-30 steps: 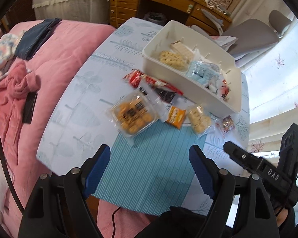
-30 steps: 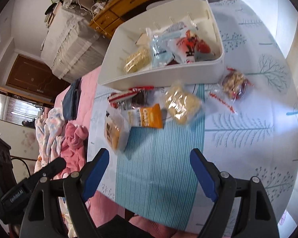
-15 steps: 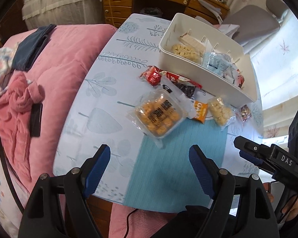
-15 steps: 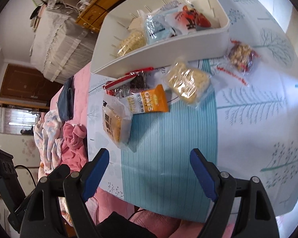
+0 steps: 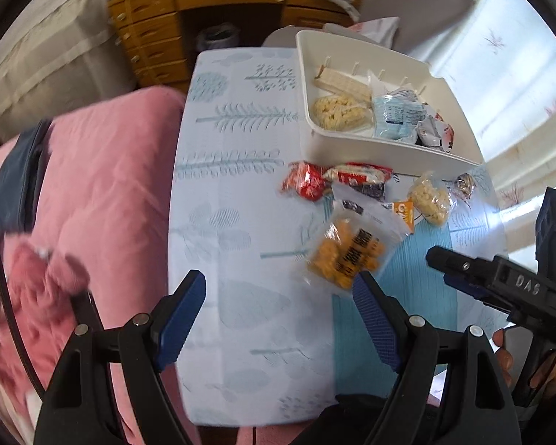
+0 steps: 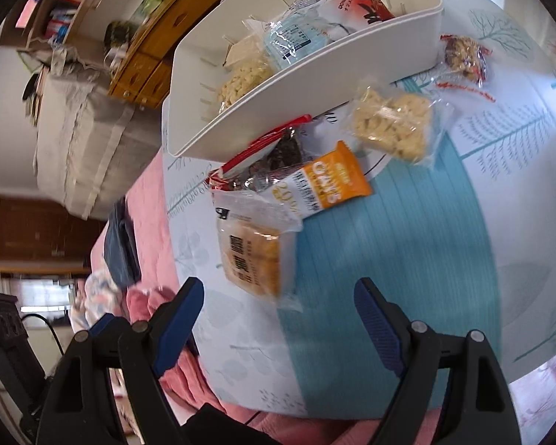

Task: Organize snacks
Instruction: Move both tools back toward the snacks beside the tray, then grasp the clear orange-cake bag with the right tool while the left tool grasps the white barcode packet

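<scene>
A white bin (image 5: 367,154) (image 6: 307,85) at the table's far side holds several snack packs. In front of it lie loose snacks: a clear pack of orange puffs (image 5: 346,256) (image 6: 252,256), an orange oats bar (image 6: 326,185), a red wrapper (image 5: 305,183), a pale rice-crisp pack (image 5: 428,198) (image 6: 393,128) and a small nut bar (image 6: 463,57). My left gripper (image 5: 278,311) is open and empty, above the table left of the puffs. My right gripper (image 6: 280,315) is open and empty, just in front of the puffs; it also shows in the left wrist view (image 5: 500,285).
A blue striped mat (image 6: 407,259) covers the table's near part. A pink bed (image 5: 92,193) borders the table's left edge. A wooden dresser (image 5: 211,11) and a grey chair (image 5: 419,3) stand beyond the far end.
Both grippers moved forward and left toward the puffs pack; snacks look nearer and larger. The left view has swung left. Nothing was grasped; both stay open.
</scene>
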### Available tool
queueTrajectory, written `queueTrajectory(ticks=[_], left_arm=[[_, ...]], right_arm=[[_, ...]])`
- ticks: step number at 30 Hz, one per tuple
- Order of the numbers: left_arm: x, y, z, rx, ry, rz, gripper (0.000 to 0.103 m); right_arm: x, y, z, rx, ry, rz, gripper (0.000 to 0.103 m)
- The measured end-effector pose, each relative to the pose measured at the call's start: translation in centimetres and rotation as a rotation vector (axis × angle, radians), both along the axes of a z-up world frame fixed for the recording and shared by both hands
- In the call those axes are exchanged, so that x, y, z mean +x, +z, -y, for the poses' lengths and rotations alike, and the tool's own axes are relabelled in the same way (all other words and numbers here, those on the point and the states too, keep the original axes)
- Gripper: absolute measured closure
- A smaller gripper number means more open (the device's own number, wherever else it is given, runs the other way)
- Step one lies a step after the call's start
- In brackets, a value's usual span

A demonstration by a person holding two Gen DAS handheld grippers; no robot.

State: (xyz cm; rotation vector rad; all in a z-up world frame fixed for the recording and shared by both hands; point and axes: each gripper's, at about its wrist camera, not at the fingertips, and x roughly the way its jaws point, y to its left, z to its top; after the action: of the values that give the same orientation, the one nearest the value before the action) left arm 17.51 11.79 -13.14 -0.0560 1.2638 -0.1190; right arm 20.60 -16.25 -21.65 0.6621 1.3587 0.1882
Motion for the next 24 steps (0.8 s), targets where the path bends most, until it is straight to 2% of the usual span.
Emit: queueTrajectory(ticks=[6,14,24], left_arm=[[3.9,-0.5,-1.8,-0.048,-0.095,-0.019,0.023],[8.3,-2.0,-1.0,-0.104,-0.157,-0.086,0.023],[11.9,-5.4,1.8,-0.245,-0.122,-0.233,0.023]], right_arm=[[-0.8,-0.7,-3.0,-0.08,-0.074,0.037,0.019],[-0.8,-1.3,-6.2,-0.166,-0.067,0.098,0.019],[0.9,-3.3,-7.7,-0.196,-0.054,0.096,0.019]])
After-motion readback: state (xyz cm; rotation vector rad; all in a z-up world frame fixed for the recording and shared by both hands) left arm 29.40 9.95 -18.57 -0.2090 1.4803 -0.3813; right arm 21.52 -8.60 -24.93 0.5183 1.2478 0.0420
